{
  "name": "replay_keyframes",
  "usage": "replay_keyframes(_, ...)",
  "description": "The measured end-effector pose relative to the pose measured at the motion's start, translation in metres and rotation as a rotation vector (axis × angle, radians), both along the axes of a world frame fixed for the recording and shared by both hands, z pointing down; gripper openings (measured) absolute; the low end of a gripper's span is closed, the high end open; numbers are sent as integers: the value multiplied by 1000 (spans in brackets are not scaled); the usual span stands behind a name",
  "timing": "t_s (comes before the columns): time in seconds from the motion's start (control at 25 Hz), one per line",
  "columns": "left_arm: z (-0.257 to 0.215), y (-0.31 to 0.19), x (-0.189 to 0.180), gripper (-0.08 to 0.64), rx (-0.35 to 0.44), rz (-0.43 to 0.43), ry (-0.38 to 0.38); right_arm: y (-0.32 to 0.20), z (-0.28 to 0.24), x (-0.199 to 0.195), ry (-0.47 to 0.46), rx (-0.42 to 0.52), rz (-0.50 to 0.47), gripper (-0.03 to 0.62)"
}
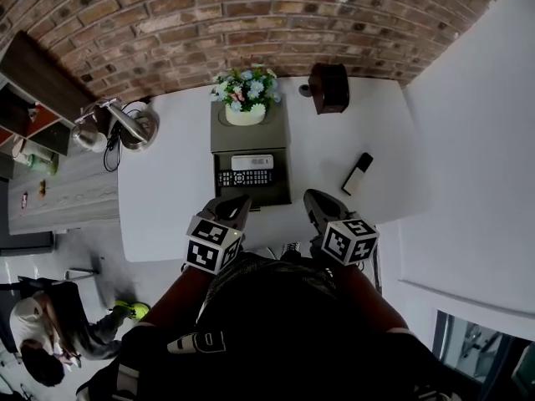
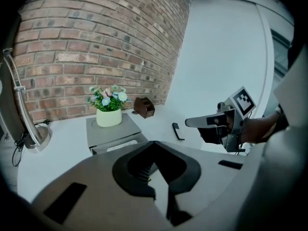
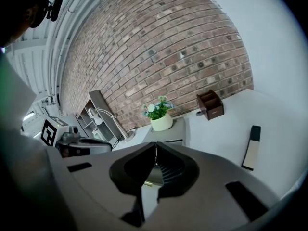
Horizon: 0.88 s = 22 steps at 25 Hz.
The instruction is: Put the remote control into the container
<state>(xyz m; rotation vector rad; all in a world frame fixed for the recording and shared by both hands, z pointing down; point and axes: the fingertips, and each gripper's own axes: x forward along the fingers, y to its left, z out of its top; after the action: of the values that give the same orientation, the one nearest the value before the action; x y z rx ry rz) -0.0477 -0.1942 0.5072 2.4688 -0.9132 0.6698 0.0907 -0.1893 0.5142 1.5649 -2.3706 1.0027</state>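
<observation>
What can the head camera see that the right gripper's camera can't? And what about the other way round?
Only the head view: a white remote and a black remote lying in the grey container's open tray, and a person sitting on the floor at lower left.

Only the right gripper view: the right gripper close up, its jaws shut together with nothing between them.

Both: the flower pot, the brown box, the black-and-white remote lying on the white table, and the left gripper.
</observation>
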Motion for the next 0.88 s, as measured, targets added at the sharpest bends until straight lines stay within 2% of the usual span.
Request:
replay_keyframes(0.08, 10, 1, 11, 5, -19, 15, -14, -3, 17, 26, 36, -23, 50, 9)
replay_keyframes(0.24, 22, 4, 29, 4, -39, 46, -44, -11, 63, 93, 188, -67, 181, 11)
replay_keyframes(0.4, 25, 1, 38, 5, -43, 28, -59, -24, 108, 174, 318, -156, 341, 17)
replay_keyframes(0.52, 26, -1, 39, 5, -47, -3, -70, -35, 141, 221, 323, -257, 427, 129)
replay_keyframes(0.68, 28, -2, 32, 5, -58, -68, -83, -53, 170, 245, 304, -341, 443, 224)
replay_keyframes(0.88, 27, -6, 26, 5, -77, -151, -70, -67, 189, 249, 324, -421, 418, 241)
